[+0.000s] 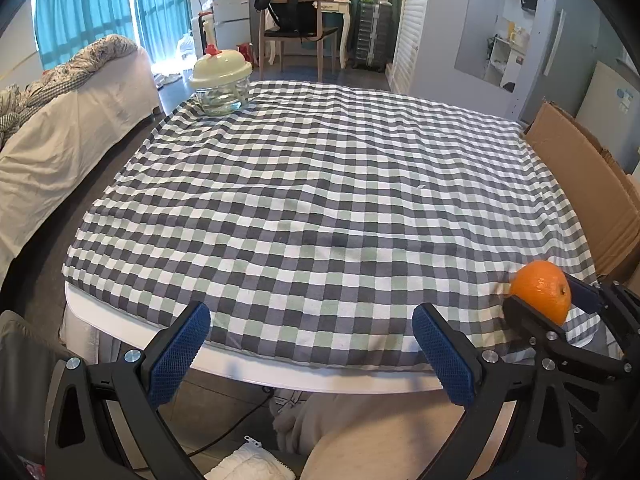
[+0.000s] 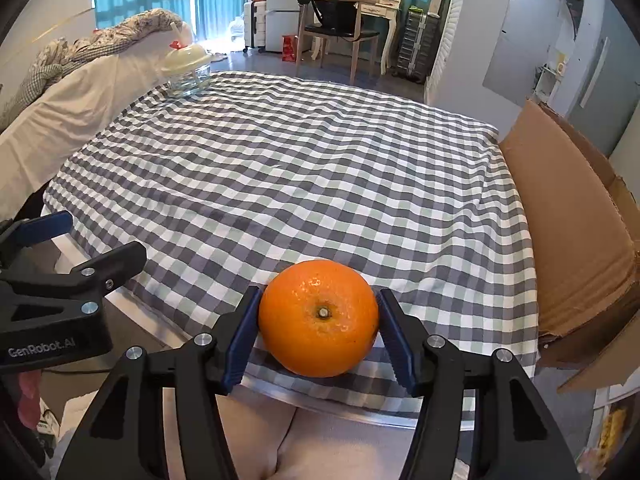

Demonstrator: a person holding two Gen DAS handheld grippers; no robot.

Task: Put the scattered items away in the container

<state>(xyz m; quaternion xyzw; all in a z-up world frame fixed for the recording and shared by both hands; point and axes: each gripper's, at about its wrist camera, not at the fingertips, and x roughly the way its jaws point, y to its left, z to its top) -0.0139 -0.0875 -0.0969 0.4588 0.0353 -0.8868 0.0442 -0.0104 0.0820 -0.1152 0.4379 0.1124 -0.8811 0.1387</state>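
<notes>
Right gripper (image 2: 318,320) clamped on the orange (image 2: 318,318), at the near table edge (image 1: 248,372). Left gripper (image 1: 312,344) spread wide, empty. Step: transport. Next, probably: carry it to the cardboard box (image 2: 572,216) alongside, then release.

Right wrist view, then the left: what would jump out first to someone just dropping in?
The orange, clamped between the right gripper's blue pads at the near edge of the checkered tablecloth. Next, the lidded glass container alone at the far left corner. The left gripper is open and holds nothing, over the near table edge.
</notes>
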